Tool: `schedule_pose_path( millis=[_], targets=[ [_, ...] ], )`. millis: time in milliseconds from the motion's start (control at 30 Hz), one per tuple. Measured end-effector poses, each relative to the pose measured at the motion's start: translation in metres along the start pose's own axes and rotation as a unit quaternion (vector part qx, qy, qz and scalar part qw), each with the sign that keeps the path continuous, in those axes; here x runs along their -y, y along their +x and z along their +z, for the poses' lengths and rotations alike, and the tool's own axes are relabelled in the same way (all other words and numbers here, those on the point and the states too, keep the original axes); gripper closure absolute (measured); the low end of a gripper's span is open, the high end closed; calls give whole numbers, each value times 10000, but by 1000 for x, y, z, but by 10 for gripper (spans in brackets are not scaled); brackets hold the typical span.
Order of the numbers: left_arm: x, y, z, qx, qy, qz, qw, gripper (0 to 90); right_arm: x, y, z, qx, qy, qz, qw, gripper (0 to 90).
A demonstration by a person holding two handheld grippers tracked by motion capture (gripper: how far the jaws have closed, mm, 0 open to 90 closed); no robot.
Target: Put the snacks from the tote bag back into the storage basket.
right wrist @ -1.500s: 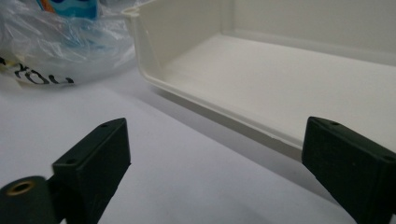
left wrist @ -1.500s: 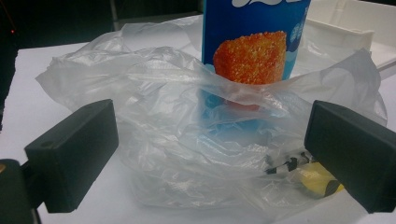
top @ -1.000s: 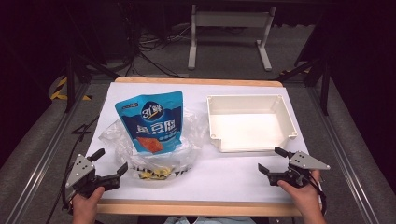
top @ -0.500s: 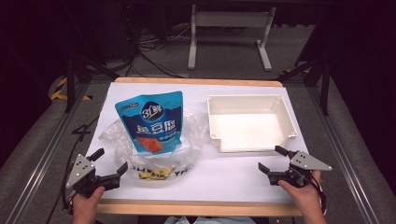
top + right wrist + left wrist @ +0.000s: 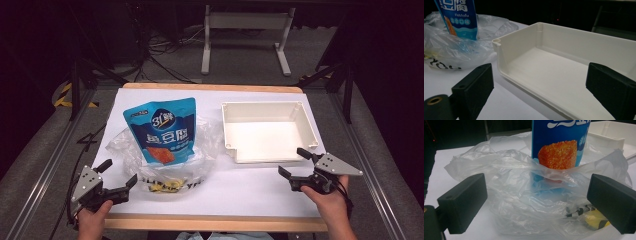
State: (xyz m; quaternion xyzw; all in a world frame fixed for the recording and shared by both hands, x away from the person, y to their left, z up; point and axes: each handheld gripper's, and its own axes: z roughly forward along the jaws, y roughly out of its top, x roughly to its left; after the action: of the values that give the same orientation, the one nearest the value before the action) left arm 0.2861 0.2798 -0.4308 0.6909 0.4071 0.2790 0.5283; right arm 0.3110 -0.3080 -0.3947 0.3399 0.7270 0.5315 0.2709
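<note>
A blue snack pouch (image 5: 164, 130) stands upright inside a crumpled clear plastic bag (image 5: 165, 165) on the white table (image 5: 240, 190); the pouch (image 5: 560, 145) shows an orange food picture. Some yellow and black print (image 5: 594, 216) lies at the bag's bottom. My left gripper (image 5: 118, 175) is open near the table's front left corner, facing the plastic bag (image 5: 524, 195), nothing between its jaws. My right gripper (image 5: 294, 162) is open at the front right, just before the near wall of an empty cream tray (image 5: 267, 132), also bare. The tray (image 5: 564, 70) lies ahead of it.
The pouch (image 5: 457, 17) and bag (image 5: 451, 52) stand left of the tray with a narrow strip of table between. Bare white table runs along the front edge between my hands. Metal stand legs (image 5: 245, 45) and cables lie on the dark floor behind.
</note>
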Motion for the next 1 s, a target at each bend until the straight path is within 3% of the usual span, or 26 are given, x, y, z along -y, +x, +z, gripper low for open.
schedule_pose_path(
  millis=[567,1000],
  targets=[
    [0,-1,0,12,8,5,10000,36,-50,-6,-10,221,-145,-119,9996,86],
    [0,-1,0,40,6,18,10000,36,-70,-6,-8,52,-230,-126,9996,89]
  ],
)
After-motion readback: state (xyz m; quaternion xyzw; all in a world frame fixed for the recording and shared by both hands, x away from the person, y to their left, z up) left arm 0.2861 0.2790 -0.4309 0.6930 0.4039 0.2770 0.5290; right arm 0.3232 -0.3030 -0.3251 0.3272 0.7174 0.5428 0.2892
